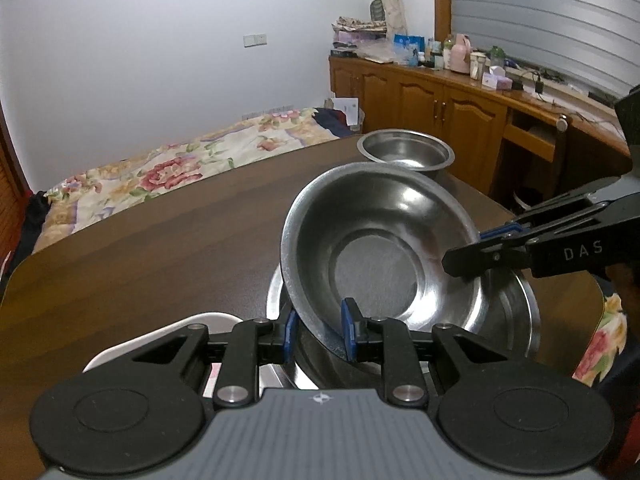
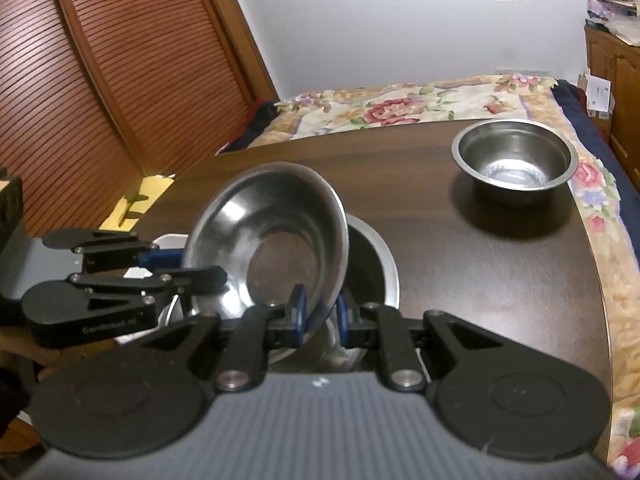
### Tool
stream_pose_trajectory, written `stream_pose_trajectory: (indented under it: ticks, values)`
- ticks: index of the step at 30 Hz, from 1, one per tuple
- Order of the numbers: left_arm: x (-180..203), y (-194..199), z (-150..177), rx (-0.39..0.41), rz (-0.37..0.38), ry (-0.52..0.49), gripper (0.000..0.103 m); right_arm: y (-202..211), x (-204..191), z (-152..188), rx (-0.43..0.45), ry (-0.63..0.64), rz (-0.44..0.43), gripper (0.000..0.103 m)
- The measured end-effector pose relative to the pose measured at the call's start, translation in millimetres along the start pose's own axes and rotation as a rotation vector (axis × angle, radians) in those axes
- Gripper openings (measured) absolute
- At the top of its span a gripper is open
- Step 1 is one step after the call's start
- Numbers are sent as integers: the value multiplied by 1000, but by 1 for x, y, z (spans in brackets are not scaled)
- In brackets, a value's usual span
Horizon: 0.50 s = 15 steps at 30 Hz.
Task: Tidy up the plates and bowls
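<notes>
A wide steel bowl [image 1: 380, 248] [image 2: 272, 232] hangs tilted above a larger steel bowl [image 1: 516, 312] [image 2: 376, 264] on the dark wooden table [image 1: 160, 240] [image 2: 480, 280]. My left gripper [image 1: 320, 328] [image 2: 208, 272] is shut on one side of the tilted bowl's rim, a blue pad on each face of the wall. On the opposite side my right gripper [image 2: 320, 312] [image 1: 464, 264] is shut on the rim in the same way. A smaller, deeper steel bowl [image 1: 406, 150] [image 2: 514, 156] stands alone near the table's far edge.
A white dish [image 1: 132, 344] [image 2: 170, 240] lies on the table beside the left gripper. Past the table are a bed with a floral cover [image 1: 160, 168] [image 2: 400, 112], a cluttered wooden sideboard [image 1: 440, 104] and a slatted wooden door [image 2: 120, 80].
</notes>
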<state>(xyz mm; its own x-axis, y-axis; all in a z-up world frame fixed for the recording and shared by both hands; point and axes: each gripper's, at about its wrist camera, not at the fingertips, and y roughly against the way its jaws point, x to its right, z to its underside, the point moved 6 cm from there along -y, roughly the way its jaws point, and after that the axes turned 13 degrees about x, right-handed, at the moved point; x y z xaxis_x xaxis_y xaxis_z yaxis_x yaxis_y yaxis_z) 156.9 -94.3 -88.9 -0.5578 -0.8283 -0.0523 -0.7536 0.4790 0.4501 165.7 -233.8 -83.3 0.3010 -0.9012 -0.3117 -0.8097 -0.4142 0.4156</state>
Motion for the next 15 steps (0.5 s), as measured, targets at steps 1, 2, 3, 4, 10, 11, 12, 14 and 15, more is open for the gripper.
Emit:
stream_pose_trajectory:
  ticks: [1,2,3,4,10,11,12,14,15]
  values:
    - [0,-1,1,-4,3,0,25,1,-1,1,2,11,7,17]
    - [-1,-3,3,-5,5,3,25,1,-1,1,3,23,15,17]
    - [-1,-4,4,-9,5,8,25,1,-1,2,5,30,20,17]
    - [-2,-6,7,-15,7,14,25,1,-1,4,3,34,24,17]
    - [-5,-8,9,-13,1,23,25,-1,2,3,3,57,32,13]
    - [-5,-8,10,-11,0,25,25,-1,1,3,1,68,37,13]
    - [-5,-8,10,-9,3,28,23,-2,1,3,-2,84,44,12]
    - [-7,-8,10,-5,0,31,20,-2,-1,2,-13,122,59,10]
    - [-7,-8,11,-3,-1,29,19,-2,-1,1,-20,140,65,8]
